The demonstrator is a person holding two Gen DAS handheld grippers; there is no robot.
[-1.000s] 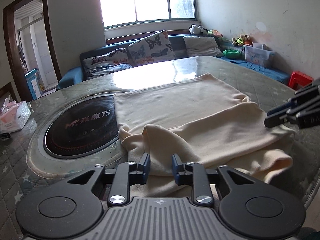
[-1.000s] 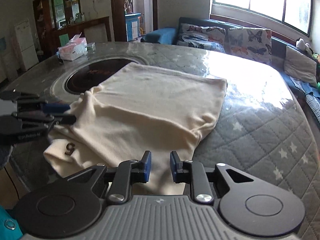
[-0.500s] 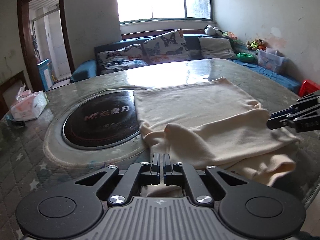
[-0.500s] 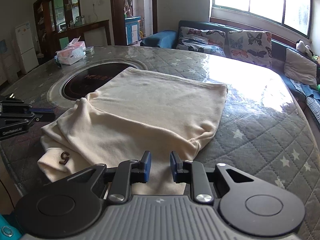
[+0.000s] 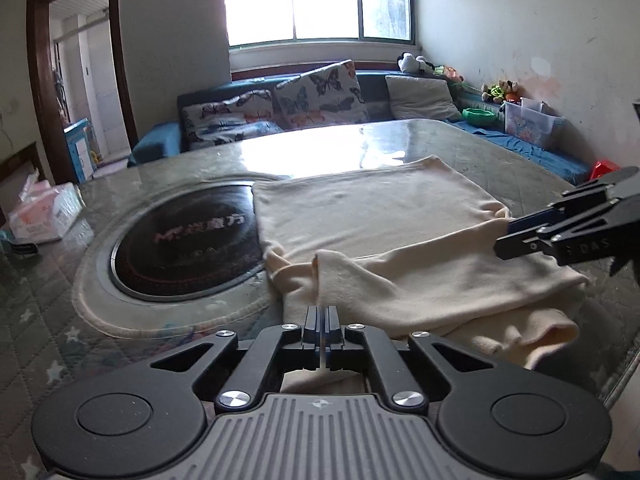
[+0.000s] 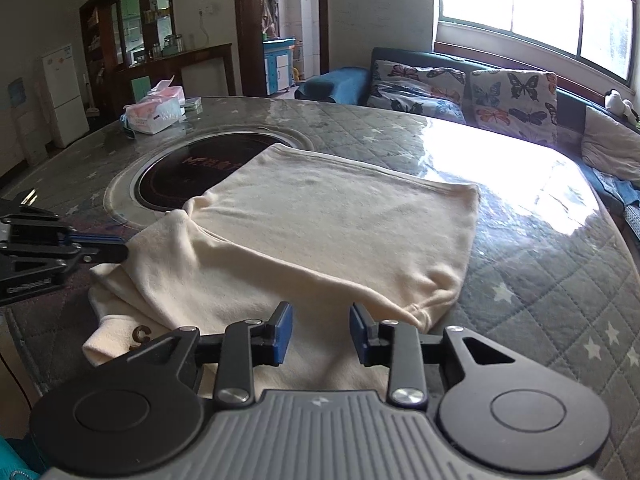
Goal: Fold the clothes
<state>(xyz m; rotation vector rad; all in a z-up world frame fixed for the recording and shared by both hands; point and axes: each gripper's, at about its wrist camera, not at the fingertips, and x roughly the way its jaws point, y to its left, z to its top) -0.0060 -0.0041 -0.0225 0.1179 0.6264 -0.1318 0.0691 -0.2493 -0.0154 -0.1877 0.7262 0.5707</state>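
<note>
The bench (image 6: pixel 540 264), quilted under glass, carries a cream garment (image 6: pixel 320 232) lying partly folded at its near edge, one corner over the dark inset hob (image 6: pixel 188 168). The cloth looks soft, light and limp, likely to sag and slide on glass; best taken by hems or corners. The left gripper (image 5: pixel 321 316) has its jaws clenched, apparently pinching a thin fold. The right gripper (image 6: pixel 320 330), jaws just opening, stands released above the near edge.

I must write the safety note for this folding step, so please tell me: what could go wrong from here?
1. The left gripper is shut with no cloth visibly between its pads; lifting may bring nothing.
2. The right gripper, jaws just opening, hangs over the cream garment ungripped.
3. The folded sleeve lies at the table edge and might slip off.
</note>
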